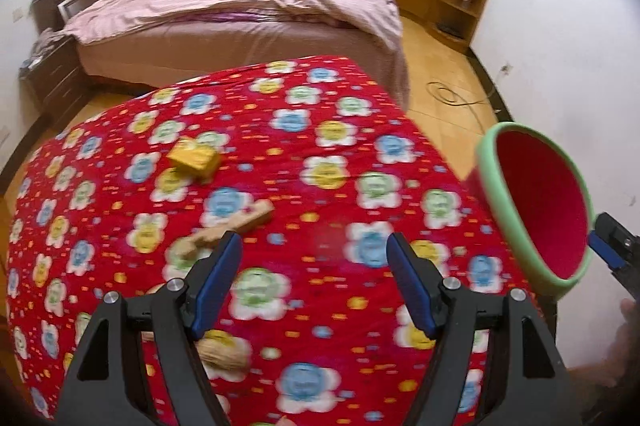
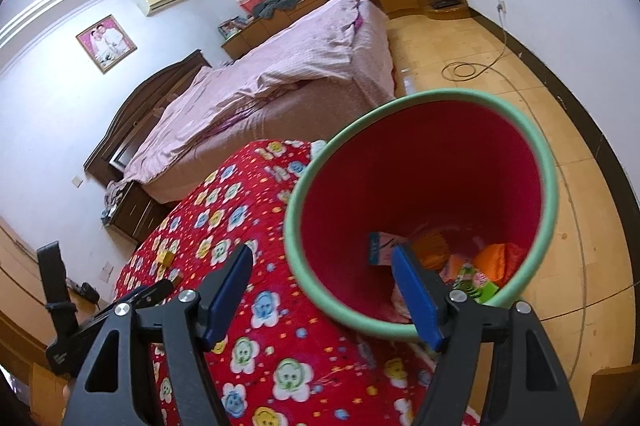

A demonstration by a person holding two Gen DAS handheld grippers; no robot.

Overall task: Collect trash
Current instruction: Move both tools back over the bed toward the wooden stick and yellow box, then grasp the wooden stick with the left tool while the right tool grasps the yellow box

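Trash lies on the red quilt: a yellow pack left of centre in the left wrist view, a tan wooden-looking strip below it, and a brown lump at lower centre behind the left finger.

The left gripper hangs over the quilt with its jaws spread and nothing between them. Its nearest target looks to be the strip, just off the left finger; the blur makes contact hard to judge. To grab it well, swing the jaws left so the strip sits between the pads, straddle its narrow width, then press lightly into the soft quilt before closing.

The bin, red with a green rim, fills the right wrist view's centre right, with several wrappers already inside. The right gripper straddles the near rim, 1 finger inside, jaws slack rather than pinching. Re-clamp the rim before tipping the bin toward the quilt.
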